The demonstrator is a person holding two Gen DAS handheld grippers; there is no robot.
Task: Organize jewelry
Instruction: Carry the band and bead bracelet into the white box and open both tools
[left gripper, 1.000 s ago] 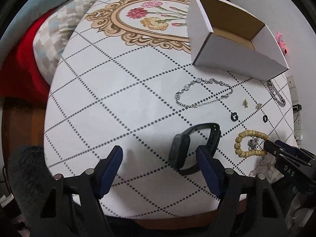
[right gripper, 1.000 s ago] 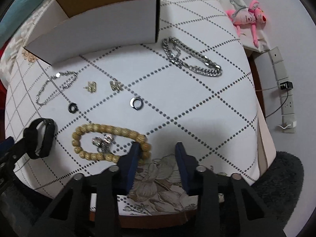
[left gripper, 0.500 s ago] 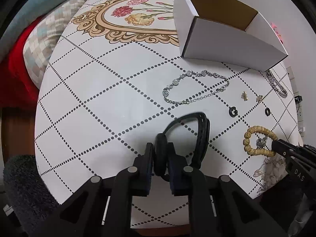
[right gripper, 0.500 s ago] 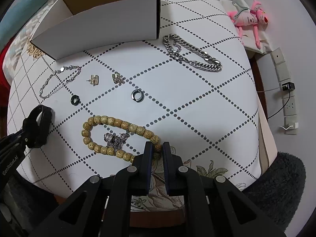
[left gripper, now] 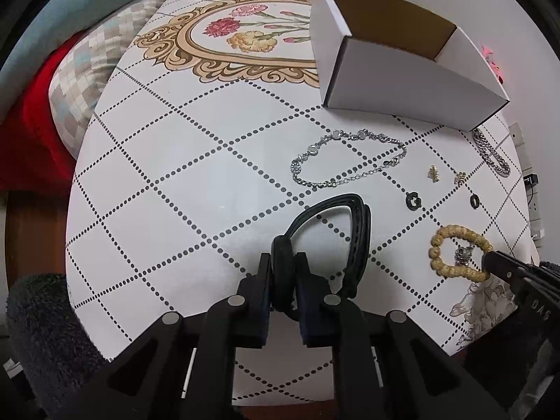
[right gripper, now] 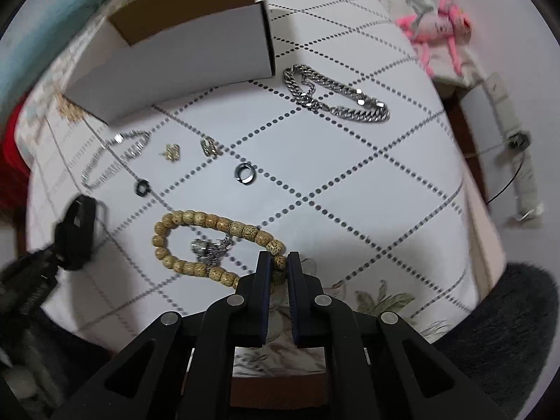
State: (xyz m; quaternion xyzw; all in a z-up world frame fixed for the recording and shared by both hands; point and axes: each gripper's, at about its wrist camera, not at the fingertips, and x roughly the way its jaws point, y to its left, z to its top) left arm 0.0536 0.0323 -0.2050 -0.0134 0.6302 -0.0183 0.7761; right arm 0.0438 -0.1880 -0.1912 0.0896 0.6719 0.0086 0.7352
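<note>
My left gripper (left gripper: pixel 284 262) is shut on the black wristband (left gripper: pixel 336 231), which looks lifted a little off the tablecloth. My right gripper (right gripper: pixel 279 262) is shut on the near end of the wooden bead bracelet (right gripper: pixel 196 218), also seen in the left wrist view (left gripper: pixel 451 238). A small silver charm (right gripper: pixel 206 246) lies inside the bead loop. A thin silver bracelet (left gripper: pixel 346 161), two gold earrings (right gripper: pixel 172 151), two dark rings (right gripper: pixel 245 174) and a heavy silver chain (right gripper: pixel 336 94) lie on the cloth. An open white box (left gripper: pixel 402 70) stands at the back.
The white tablecloth (left gripper: pixel 182 175) has a dotted diamond pattern and a flower print at the far side. Cushions (left gripper: pixel 80 70) lie off the left edge. A pink toy (right gripper: pixel 437 24) and wall sockets (right gripper: pixel 518 140) are to the right of the table.
Both grippers closed: the left on the black wristband, the right on the bead bracelet. Both have since drawn slightly up and forward with their holds.
</note>
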